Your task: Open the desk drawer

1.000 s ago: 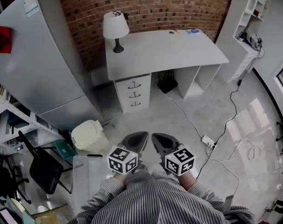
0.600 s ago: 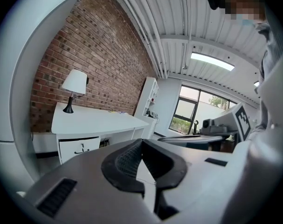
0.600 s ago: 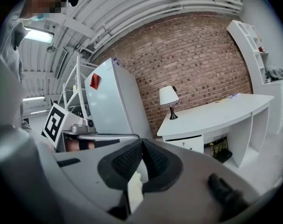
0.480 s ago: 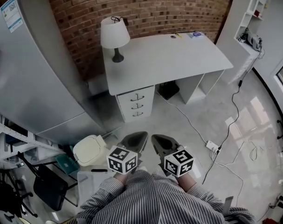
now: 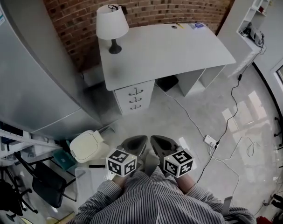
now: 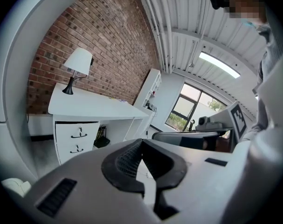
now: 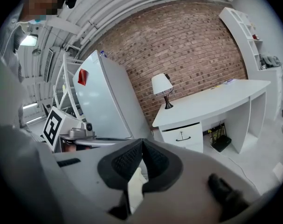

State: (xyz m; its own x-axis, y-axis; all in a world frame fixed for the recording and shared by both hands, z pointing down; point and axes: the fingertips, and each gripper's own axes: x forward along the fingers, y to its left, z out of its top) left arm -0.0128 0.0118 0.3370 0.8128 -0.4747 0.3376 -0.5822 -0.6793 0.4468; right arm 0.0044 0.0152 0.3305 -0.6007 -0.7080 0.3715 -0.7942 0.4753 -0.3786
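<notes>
Drawer stack of three, each with a small dark handle, sits under the left end of the white bench, well apart from the person. Nearest the camera, striped sleeves hold two grippers side by side, close to the chest and angled slightly down toward the floor. Left gripper and right gripper both have jaws pressed together, with nothing between them. Glossy floor lies between them and the drawers; a power strip with cables trails off to the right. Farther back, a lamp stands on the bench against a brick wall. The step in hand looks like the approach — best done by closing in squarely on one drawer front, spreading one gripper's jaws before reaching the handle, then pulling straight out
</notes>
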